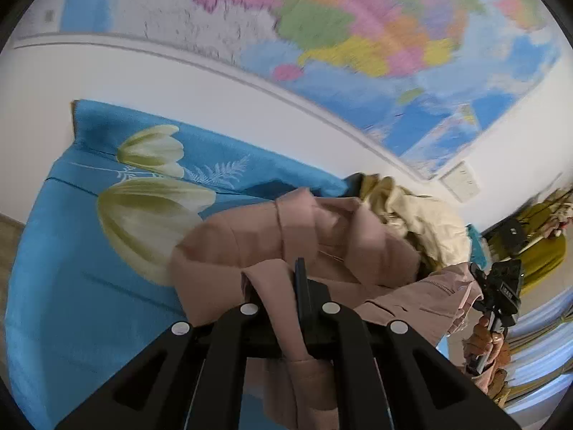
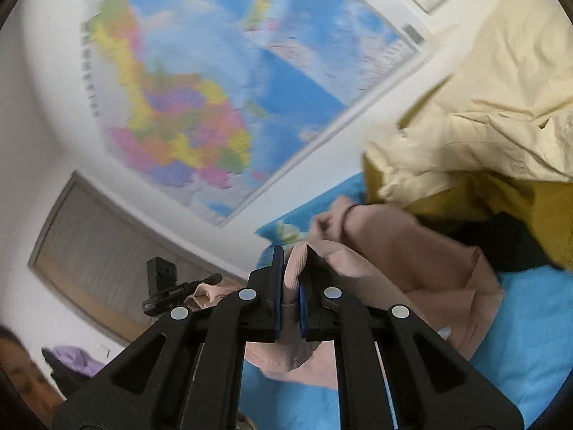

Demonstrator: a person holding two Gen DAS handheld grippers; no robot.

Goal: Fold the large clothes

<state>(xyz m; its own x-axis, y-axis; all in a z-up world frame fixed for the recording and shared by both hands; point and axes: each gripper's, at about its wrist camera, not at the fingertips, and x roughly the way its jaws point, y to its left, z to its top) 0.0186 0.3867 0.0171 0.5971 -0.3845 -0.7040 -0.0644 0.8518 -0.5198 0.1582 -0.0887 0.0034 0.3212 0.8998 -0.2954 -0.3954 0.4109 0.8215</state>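
The left gripper [image 1: 286, 286] is clamped on a fold of the pink garment [image 1: 304, 240], a soft matte woven cloth with stitched seams and a band-like strip crossing it. The cloth rises between the black jaws and hangs down past them toward 6 o'clock. The rest of the garment lies bunched at the middle of the left view, on the bedsheet [image 1: 71, 268], a smooth blue fabric printed with large pale yellow-green tulips and white fern sprigs.

At 2 o'clock from the garment sits a crumpled cream cloth [image 1: 429, 215] with mustard-coloured folds, heaped just beside and partly behind it. In the right view it fills the 2 o'clock area, its creases sharp and papery.

The right gripper [image 2: 292, 283] is likewise shut on the pink garment; its blue pads pinch a thick edge that pouches out below the jaws. In the left view this gripper shows at 4 o'clock, held by a hand [image 1: 487, 344].

A glossy wall map [image 1: 358, 36] in pink, green, orange and yellow patches on blue spans the upper part of both views; its lettering is too blurred to read. At 8 o'clock in the right view, a grey-framed panel [image 2: 100, 251] is on the white wall
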